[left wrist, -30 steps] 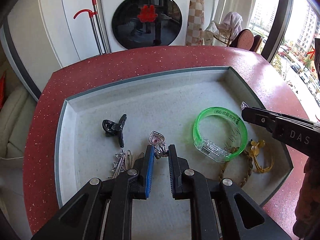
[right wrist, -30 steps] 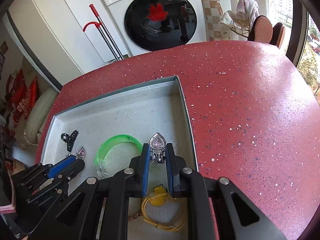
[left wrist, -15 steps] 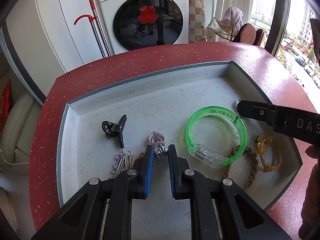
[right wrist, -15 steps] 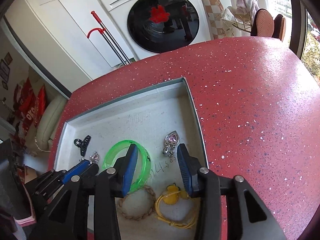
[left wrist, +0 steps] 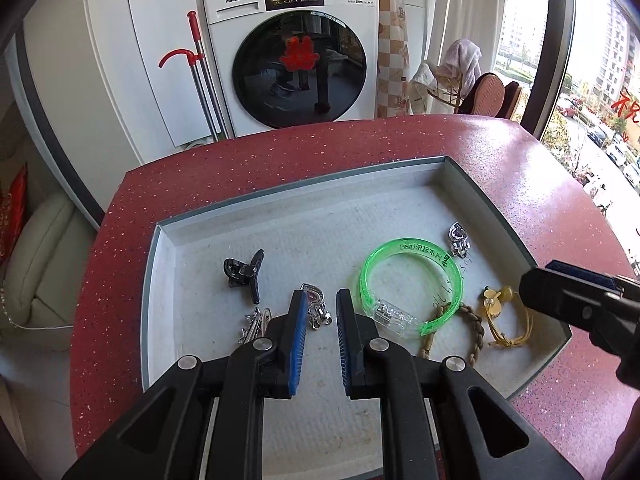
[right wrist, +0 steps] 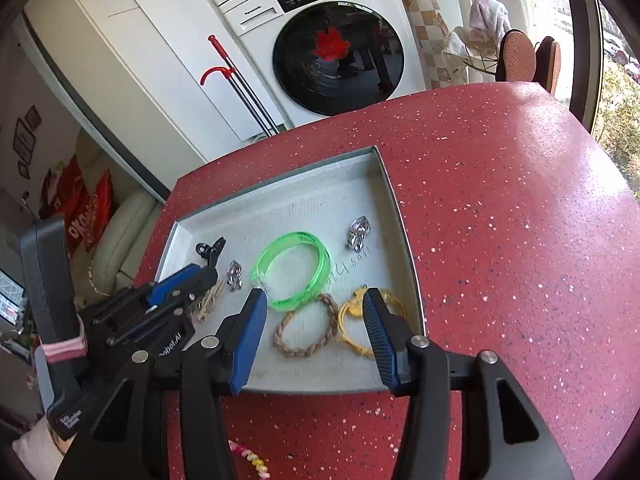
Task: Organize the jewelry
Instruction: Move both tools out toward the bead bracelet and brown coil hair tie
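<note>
Jewelry tray (right wrist: 404, 240): right tool (right wrist: 316, 300) wide open, empty.

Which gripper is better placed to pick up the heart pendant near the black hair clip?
Left. The left gripper has its open fingers either side of that heart pendant; the right gripper is open over the braided bracelet.

Domestic interior, laundry corner of a flat. Front-loading washing machine (left wrist: 298, 60) set against white cabinet panels (left wrist: 108, 72); red-handled mop (left wrist: 200, 76) leaning beside it. Red speckled countertop (left wrist: 400, 140) in foreground. Cream sofa cushion (left wrist: 44, 276) at left, chairs (left wrist: 486, 96) by window, towel (left wrist: 464, 56) draped nearby. Apartment blocks and parked cars (left wrist: 608, 136) visible outside.
</note>
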The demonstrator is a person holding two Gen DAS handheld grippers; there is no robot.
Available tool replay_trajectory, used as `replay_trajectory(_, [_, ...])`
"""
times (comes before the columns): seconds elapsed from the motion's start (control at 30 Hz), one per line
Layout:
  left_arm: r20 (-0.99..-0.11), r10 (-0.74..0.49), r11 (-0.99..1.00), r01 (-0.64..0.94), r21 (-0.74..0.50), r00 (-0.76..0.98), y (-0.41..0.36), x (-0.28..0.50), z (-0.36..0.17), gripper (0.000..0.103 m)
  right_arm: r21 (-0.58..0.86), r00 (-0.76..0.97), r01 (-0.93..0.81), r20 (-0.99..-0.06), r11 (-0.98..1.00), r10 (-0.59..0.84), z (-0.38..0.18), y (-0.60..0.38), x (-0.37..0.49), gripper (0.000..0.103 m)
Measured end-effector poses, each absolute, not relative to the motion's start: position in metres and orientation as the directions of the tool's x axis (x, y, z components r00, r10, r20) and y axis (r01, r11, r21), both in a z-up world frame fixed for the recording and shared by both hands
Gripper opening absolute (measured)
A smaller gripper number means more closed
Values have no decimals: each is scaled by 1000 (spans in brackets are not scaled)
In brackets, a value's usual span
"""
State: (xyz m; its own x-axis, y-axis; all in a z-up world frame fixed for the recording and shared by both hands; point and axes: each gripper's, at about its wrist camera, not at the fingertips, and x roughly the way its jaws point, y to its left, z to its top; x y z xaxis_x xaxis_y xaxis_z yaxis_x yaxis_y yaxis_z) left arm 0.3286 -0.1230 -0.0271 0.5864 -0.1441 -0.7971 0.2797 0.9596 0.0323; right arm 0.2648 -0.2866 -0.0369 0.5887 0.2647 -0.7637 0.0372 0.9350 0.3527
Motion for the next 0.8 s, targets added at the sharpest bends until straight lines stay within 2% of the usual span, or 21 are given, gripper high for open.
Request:
replay_trajectory(0.1, [-787,-141,960,276,39,601,-119,322,-21,33,351,585,32,-766,936,267,-35,-287,246,61])
replay_trajectory(0.13, [-785,-141,961,272,37,603,-118,320,-19,48,353,581,32,-768,935,270,-35,-287,239,64])
replay_trajectory(0.17, [-783,-141,964,264,31,606,-116,318,-17,93,355,580,30,-768,934,273,-35,-287,233,66])
replay_trajectory(0.2, [-774,-134,969,247,29,619,-113,313,-14,103,356,578,27,-768,934,276,-34,-287,226,70])
replay_trajectory(0.27, [-741,-134,971,236,35,658,-108,301,-5,103,349,575,13,-769,937,279,-33,-285,212,74])
replay_trajectory(0.3, [-744,-137,969,245,37,654,-108,297,-2,103,341,572,3,-772,940,278,-32,-283,206,82])
replay_trajectory(0.33, [-746,-137,968,248,39,652,-107,292,0,103,327,572,-4,-774,945,271,-31,-281,199,84])
replay_trajectory(0.63, [-734,-125,975,220,34,667,-71,238,8,103,268,492,-115,-821,956,289,-41,-245,141,85])
replay_trajectory(0.8, [-755,-123,972,230,38,644,-57,209,-5,103,176,479,-182,-843,967,243,-49,-218,106,85])
